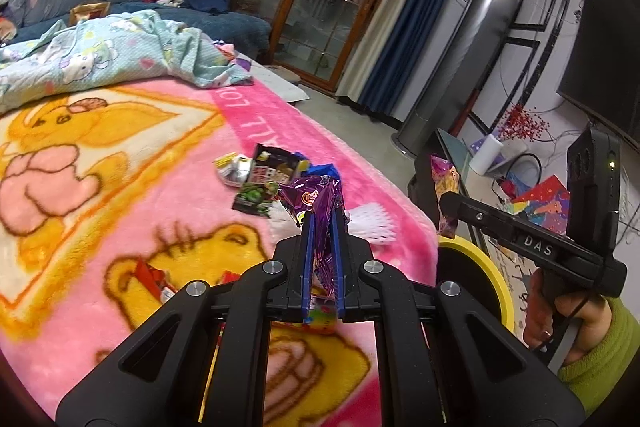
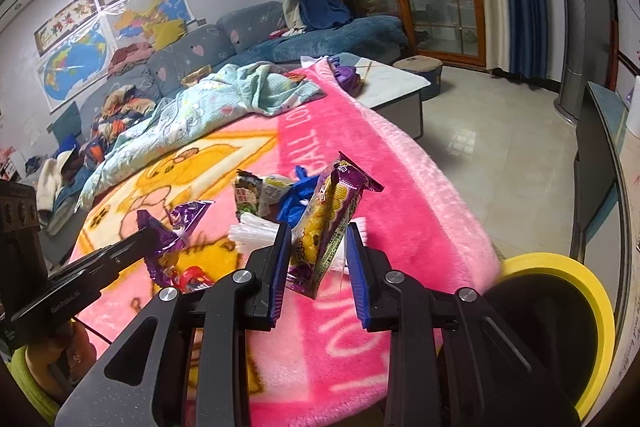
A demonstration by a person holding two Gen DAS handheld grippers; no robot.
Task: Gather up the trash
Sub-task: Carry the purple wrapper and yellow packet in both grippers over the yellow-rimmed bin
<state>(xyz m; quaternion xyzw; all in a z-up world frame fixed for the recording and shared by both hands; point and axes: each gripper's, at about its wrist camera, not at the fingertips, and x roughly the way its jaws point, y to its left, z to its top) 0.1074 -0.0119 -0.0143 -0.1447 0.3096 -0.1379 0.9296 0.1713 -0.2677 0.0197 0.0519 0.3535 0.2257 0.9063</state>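
Note:
My left gripper (image 1: pixel 323 217) is shut on a shiny purple wrapper (image 1: pixel 316 203) above the pink blanket (image 1: pixel 160 195); it also shows in the right wrist view (image 2: pixel 150 227) with the purple wrapper (image 2: pixel 180 223). My right gripper (image 2: pixel 318 227) stands open, with a purple-and-yellow snack wrapper (image 2: pixel 332 219) between its fingers, touching the left finger. In the left wrist view the right gripper (image 1: pixel 444 197) carries that wrapper (image 1: pixel 444 187) above the yellow-rimmed bin (image 1: pixel 484 267). More wrappers (image 1: pixel 260 179) and a white plastic piece (image 1: pixel 372 223) lie on the blanket.
The yellow-rimmed black bin (image 2: pixel 592 291) stands on the floor by the bed's right edge. A crumpled light-blue quilt (image 2: pixel 200 115) lies at the far end of the bed. A grey sofa (image 2: pixel 208 51), a low table (image 2: pixel 400 83) and a TV stand (image 2: pixel 600 163) surround it.

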